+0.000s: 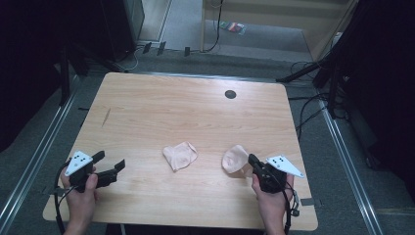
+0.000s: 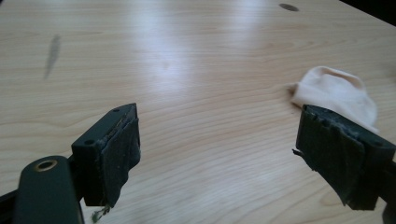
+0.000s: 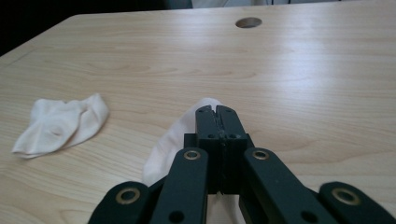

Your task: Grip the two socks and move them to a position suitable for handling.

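Note:
Two pale pink socks are on the wooden table (image 1: 195, 112). One sock (image 1: 180, 155) lies crumpled near the middle, also seen as the sock (image 2: 337, 93) beyond my left jaws and the sock (image 3: 60, 123) at the left of the right gripper view. The other sock (image 1: 235, 159) hangs pinched in my right gripper (image 1: 252, 159). In the right gripper view, the right gripper (image 3: 215, 112) has its jaws together on this sock (image 3: 170, 140), which droops below them. My left gripper (image 1: 110, 160) hovers open at the front left, and in its own view the left gripper (image 2: 219, 121) has nothing between its jaws.
A round cable hole (image 1: 230, 94) sits near the table's far edge, and a dark smudge (image 1: 106, 116) marks the left side. Metal rails (image 1: 41, 147) run along the floor on both sides. Cables and stands (image 1: 313, 73) crowd the far right.

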